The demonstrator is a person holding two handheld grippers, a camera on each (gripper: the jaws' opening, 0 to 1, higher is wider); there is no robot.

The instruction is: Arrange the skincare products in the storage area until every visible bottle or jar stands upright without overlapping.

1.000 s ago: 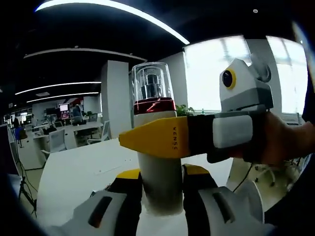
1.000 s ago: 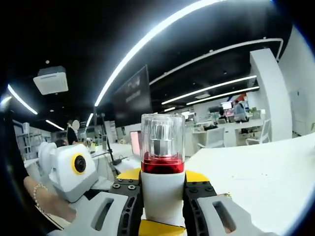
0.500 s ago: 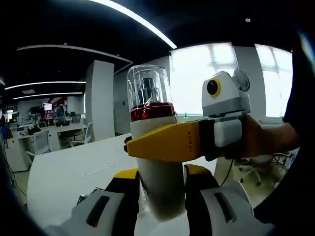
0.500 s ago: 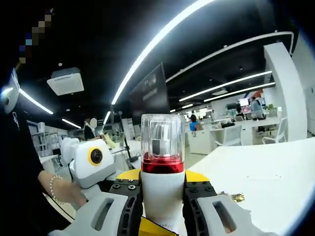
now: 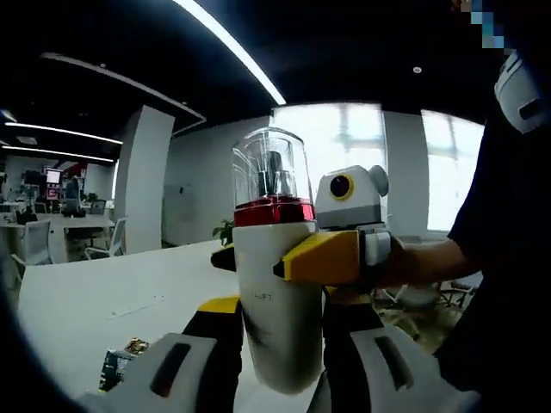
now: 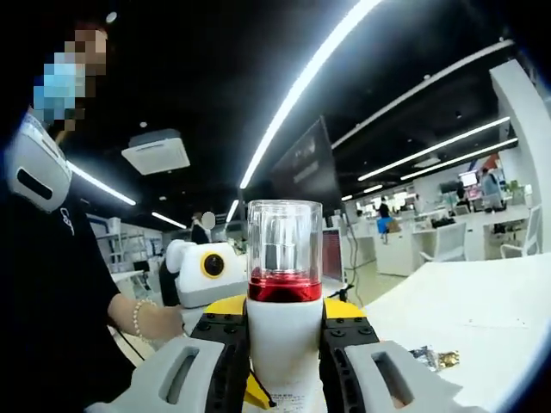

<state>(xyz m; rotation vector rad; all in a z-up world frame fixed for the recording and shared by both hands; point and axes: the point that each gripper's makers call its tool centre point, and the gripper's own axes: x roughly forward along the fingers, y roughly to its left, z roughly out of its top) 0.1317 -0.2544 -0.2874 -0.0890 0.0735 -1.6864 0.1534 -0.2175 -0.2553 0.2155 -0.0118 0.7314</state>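
Observation:
A white pump bottle [image 5: 275, 301] with a red collar and a clear cap [image 5: 271, 168] is held upright above the table. My left gripper [image 5: 280, 348] is shut on its lower body, one jaw on each side. My right gripper [image 5: 258, 258] reaches in from the right and is shut on the same bottle just below the collar, with a yellow finger [image 5: 323, 256] across the front. In the right gripper view the bottle [image 6: 284, 335] stands between my right gripper [image 6: 284, 344] jaws. The left gripper's yellow jaw tip [image 6: 255, 391] shows low beside it.
A white table [image 5: 77, 301] lies below, with a small crumpled wrapper [image 5: 116, 366] on it. The same wrapper [image 6: 435, 357] rests on the table [image 6: 491, 301] in the right gripper view. A person in a black top [image 6: 52, 301] stands close. Office desks and chairs lie behind.
Both views have swung round with the hands, bringing the person into sight. The bottle stays gripped by both grippers. The right gripper's yellow finger now covers less of the bottle's front.

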